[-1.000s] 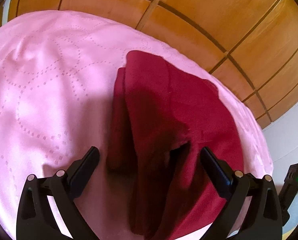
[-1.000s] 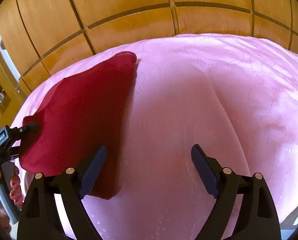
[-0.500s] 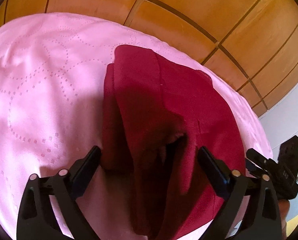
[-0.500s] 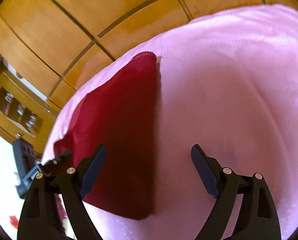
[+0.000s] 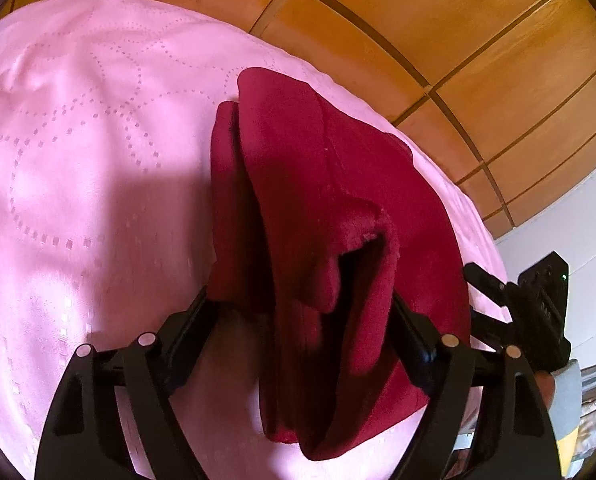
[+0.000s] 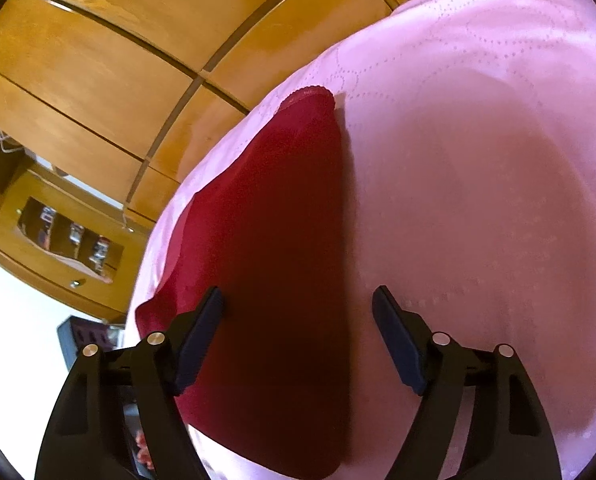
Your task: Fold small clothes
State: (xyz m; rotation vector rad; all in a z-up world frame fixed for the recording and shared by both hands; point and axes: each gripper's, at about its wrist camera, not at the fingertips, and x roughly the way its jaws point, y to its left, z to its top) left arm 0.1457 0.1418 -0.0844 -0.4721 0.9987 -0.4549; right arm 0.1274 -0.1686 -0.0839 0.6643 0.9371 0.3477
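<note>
Lying between closing left fingers (image 5: 408, 322): red garment (image 5: 318, 200).

One dark red garment (image 5: 318, 200), one pink bedspread (image 5: 98, 160), two grippers.

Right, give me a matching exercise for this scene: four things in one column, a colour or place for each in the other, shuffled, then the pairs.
Things:
1. garment
2. bedspread
3. wooden panels
4. left gripper

Descriptions:
A. orange-brown, behind the bed
B. dark red, lying partly folded
C. black, jaws closing around bunched cloth
D. pink, with a dotted pattern

Pairs: 1-B, 2-D, 3-A, 4-C
</note>
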